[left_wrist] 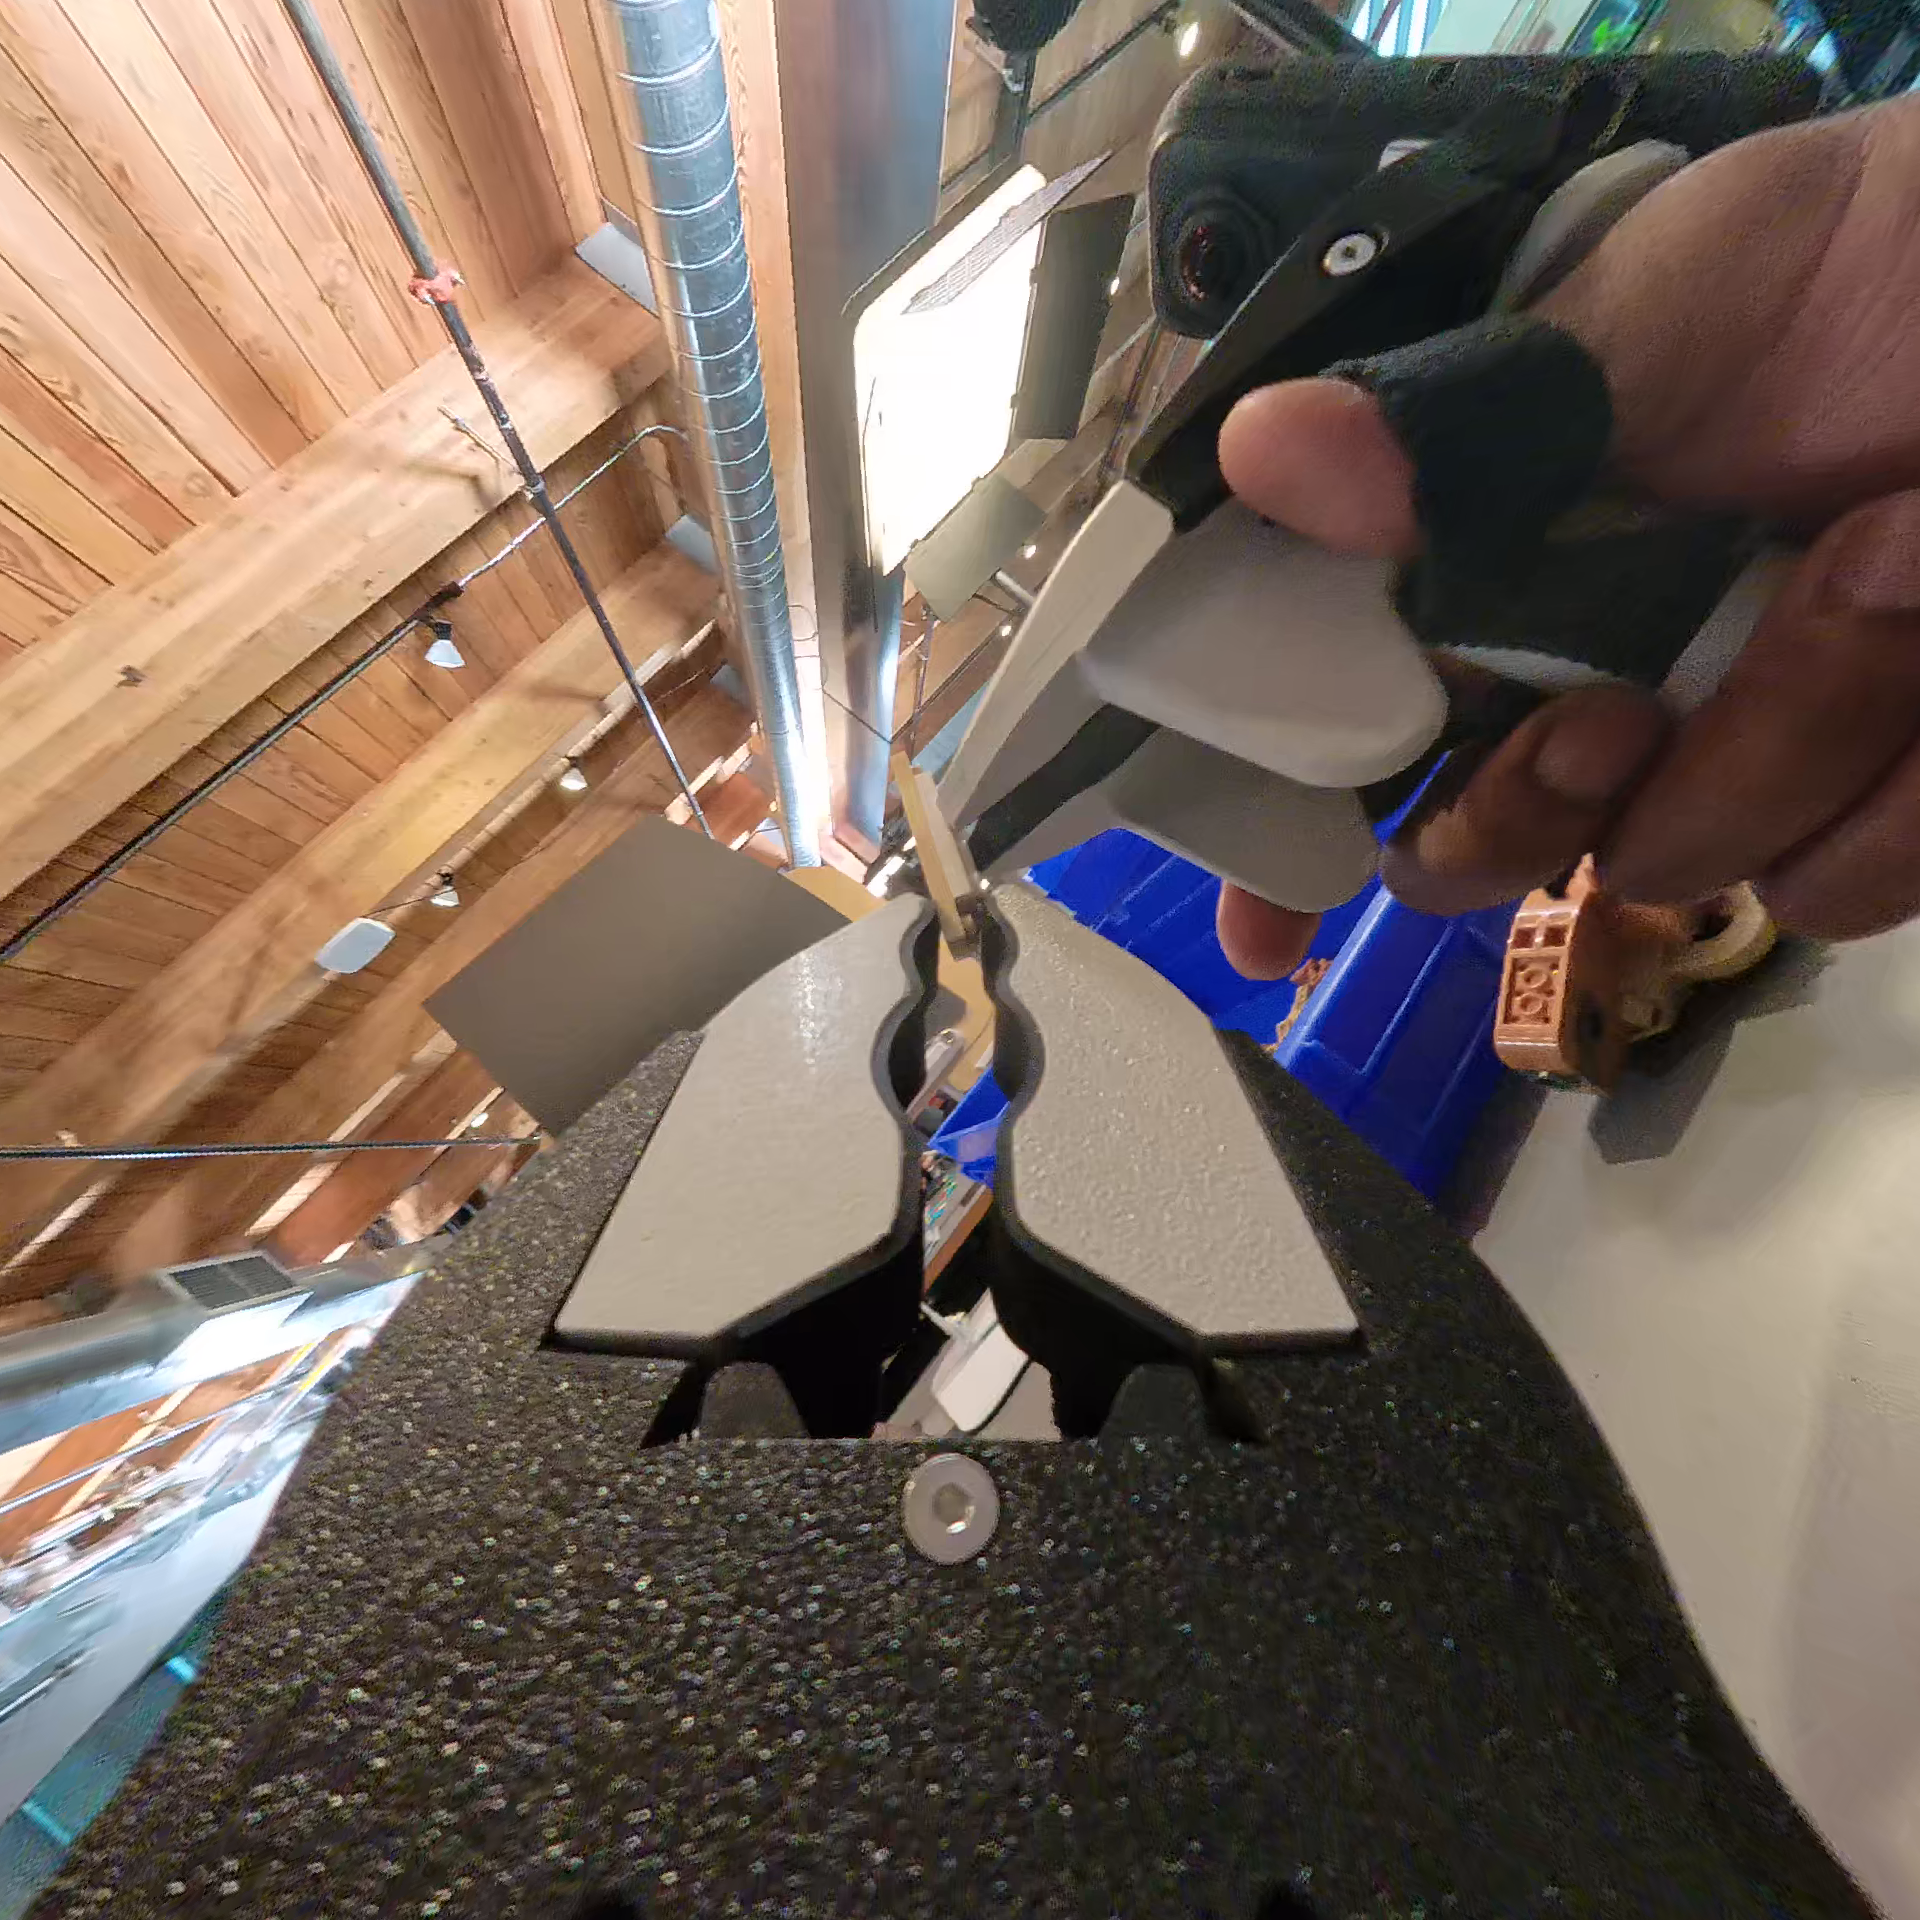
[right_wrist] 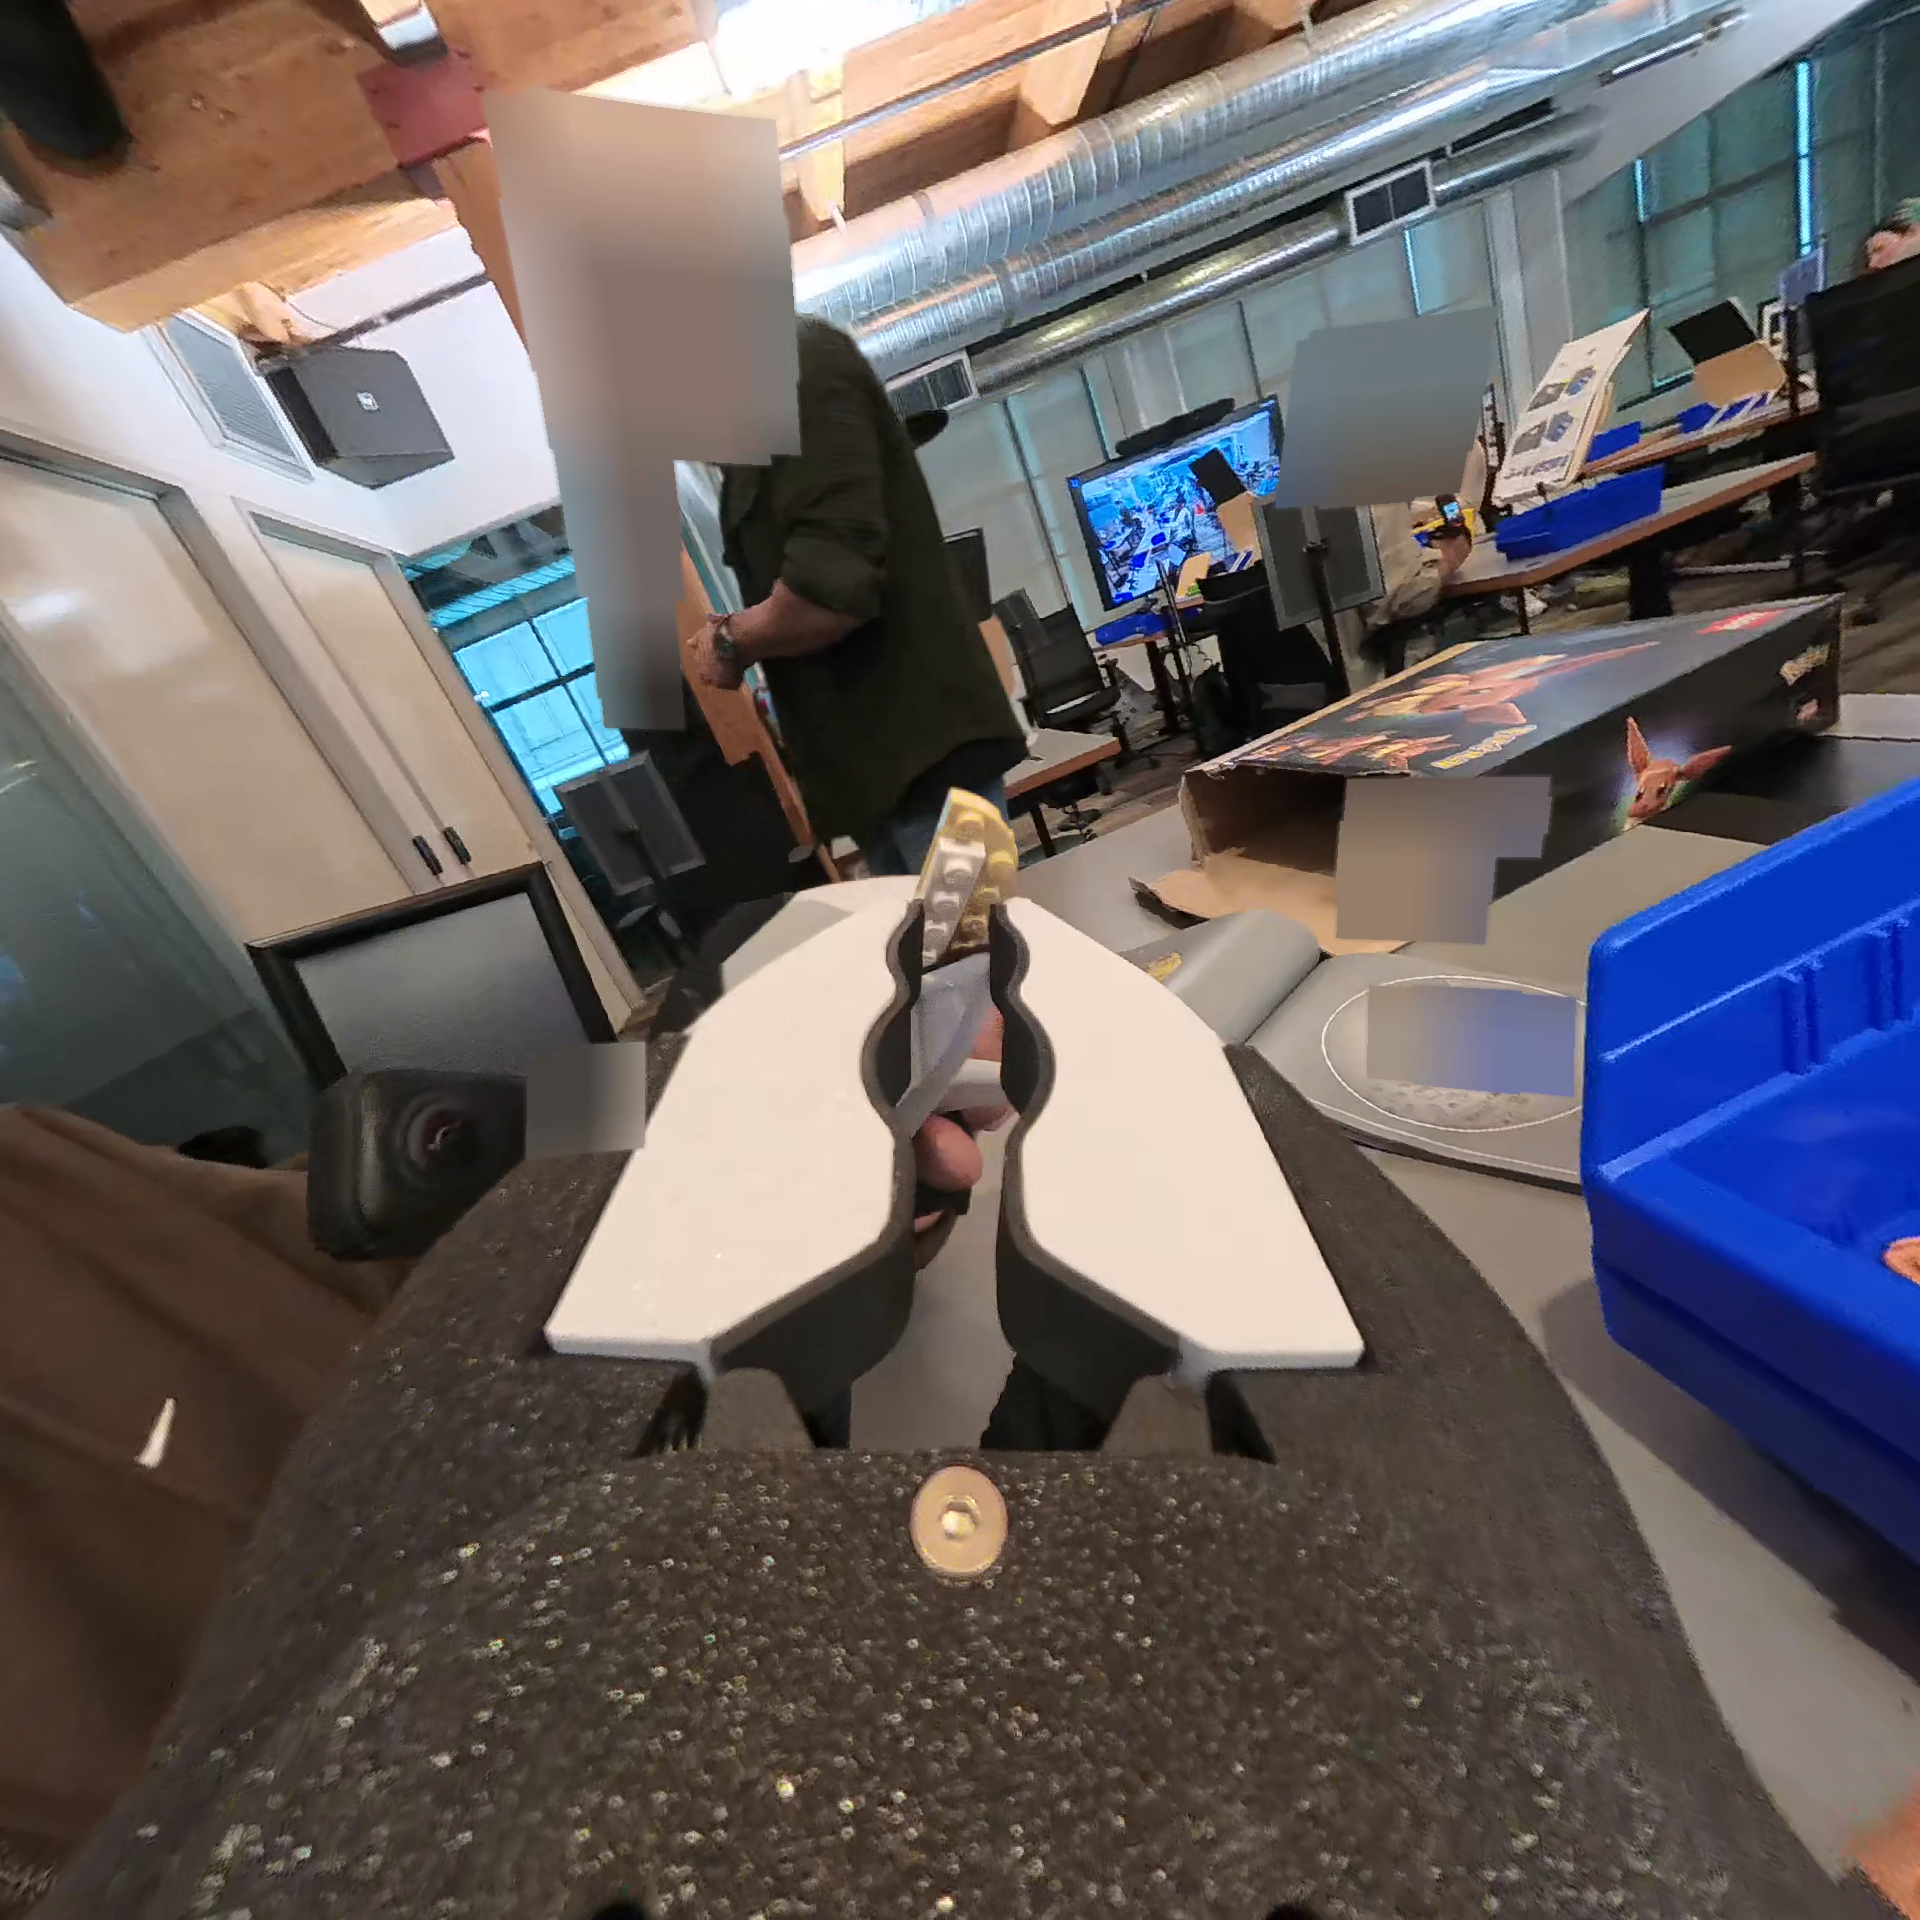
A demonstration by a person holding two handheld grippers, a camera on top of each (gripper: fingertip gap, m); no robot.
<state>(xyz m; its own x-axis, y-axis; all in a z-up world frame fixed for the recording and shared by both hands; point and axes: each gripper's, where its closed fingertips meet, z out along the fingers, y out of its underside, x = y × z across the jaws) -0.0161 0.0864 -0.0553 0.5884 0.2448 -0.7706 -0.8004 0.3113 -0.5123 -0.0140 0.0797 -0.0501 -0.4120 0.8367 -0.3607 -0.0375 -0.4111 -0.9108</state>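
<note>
My left gripper (left_wrist: 961, 920) points up and is shut on the lower end of a thin tan plate (left_wrist: 928, 831), which shows edge-on. In the right wrist view the tan plate (right_wrist: 992, 842) carries a small white plate (right_wrist: 948, 883) on its studded face. My right gripper (right_wrist: 956, 925) is open, with the plates' lower end standing between its tips. The right gripper (left_wrist: 1039, 707) comes in from the upper right in the left wrist view. The hand (left_wrist: 1714, 416) on it also holds an orange-brown brick assembly (left_wrist: 1538, 977). A left finger (right_wrist: 940, 1029) shows behind the right jaws.
A blue bin (right_wrist: 1756, 1091) stands at the right and also shows in the left wrist view (left_wrist: 1382, 997). An open grey booklet (right_wrist: 1351, 1018) and a torn set box (right_wrist: 1558, 727) lie on the table beyond. A person (right_wrist: 862, 623) stands behind. Less than 4 cm separates the two grippers' tips.
</note>
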